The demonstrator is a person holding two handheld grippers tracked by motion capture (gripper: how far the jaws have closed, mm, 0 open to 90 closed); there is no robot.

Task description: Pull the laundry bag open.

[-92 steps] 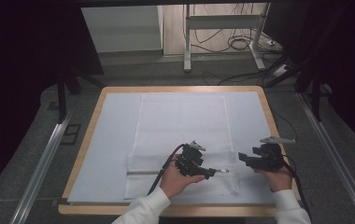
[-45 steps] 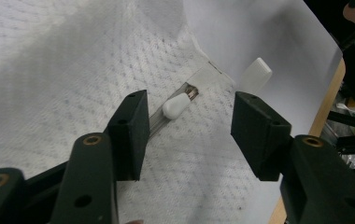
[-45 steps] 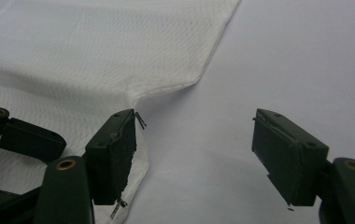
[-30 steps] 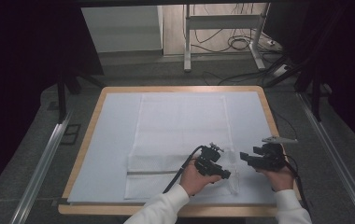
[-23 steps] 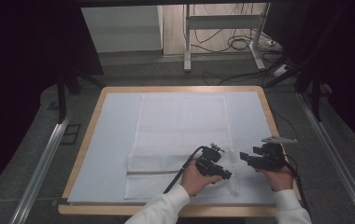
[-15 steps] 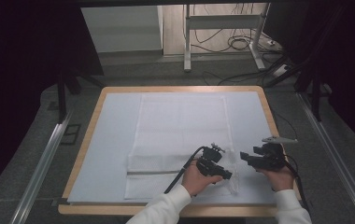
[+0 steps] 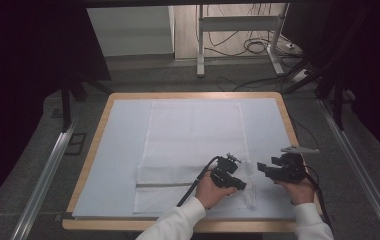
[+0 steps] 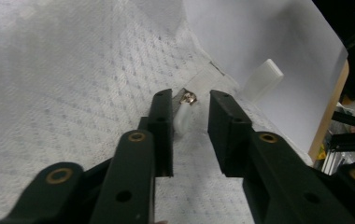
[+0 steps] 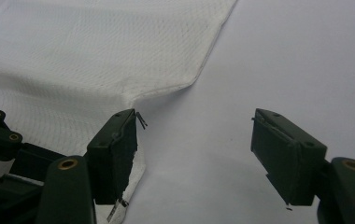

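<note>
A white mesh bag (image 7: pixel 193 135) lies flat on the pale mat (image 7: pixel 123 130), with its zipper running across near the front edge. My left gripper (image 7: pixel 241 186) is low over the bag's right end. In the left gripper view its jaws (image 8: pixel 190 100) have just been closing, and the white zipper pull (image 8: pixel 183 122) stands between them. The pull touches one pad while the other pad stands apart. My right gripper (image 7: pixel 260 167) hovers just right of the bag, wide open (image 9: pixel 194 119) over bare mat, with one fingertip (image 9: pixel 119 135) at the bag's edge (image 9: pixel 73 56).
The mat covers a wooden-rimmed table (image 7: pixel 290 130). A small white block (image 8: pixel 262 79) lies on the mat beyond the bag's corner. Metal rails (image 7: pixel 43 175) run along both sides, and cables lie on the floor behind the table.
Since the oldest frame my left hand has moved right along the zipper to the bag's right end, then held still. The right hand has stayed in place.
</note>
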